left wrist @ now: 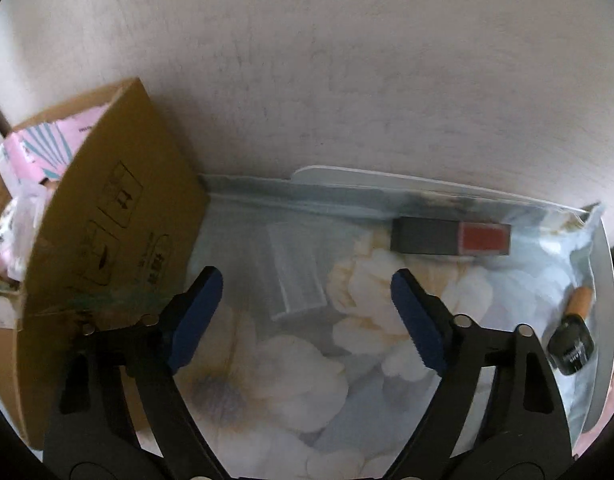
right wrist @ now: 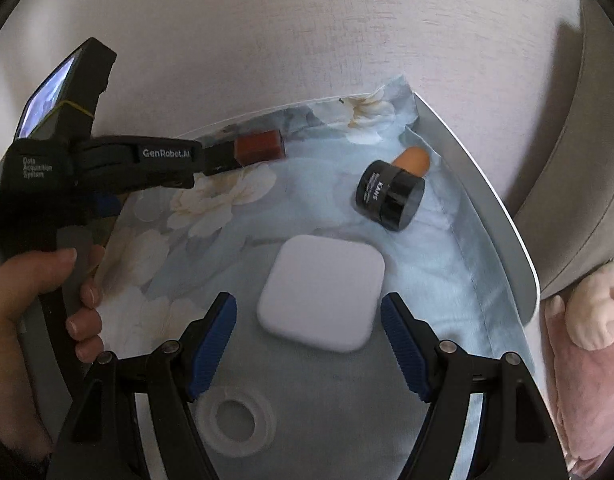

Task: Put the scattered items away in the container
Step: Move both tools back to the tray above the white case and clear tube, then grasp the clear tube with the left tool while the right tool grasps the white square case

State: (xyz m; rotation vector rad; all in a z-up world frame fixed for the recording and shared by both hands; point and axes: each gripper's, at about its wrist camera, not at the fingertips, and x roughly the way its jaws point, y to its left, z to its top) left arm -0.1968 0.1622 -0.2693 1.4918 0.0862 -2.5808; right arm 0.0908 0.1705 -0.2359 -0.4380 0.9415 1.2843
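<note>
My right gripper (right wrist: pixel 309 346) is spread wide with the pad (right wrist: pixel 322 291) lying between its tips, just ahead at 12 o'clock. My left gripper (left wrist: pixel 307 316) gapes empty over the clear case (left wrist: pixel 294 274); the box (left wrist: pixel 107 216) waits at 9 o'clock. I should lower squarely and pinch the pad's edges.

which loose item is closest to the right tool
The white square pad, lying just ahead of the open right tool; the black-capped bottle and red lipstick lie farther back.

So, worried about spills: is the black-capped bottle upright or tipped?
Tipped. The black-capped bottle lies on its side on the floral cloth.
</note>
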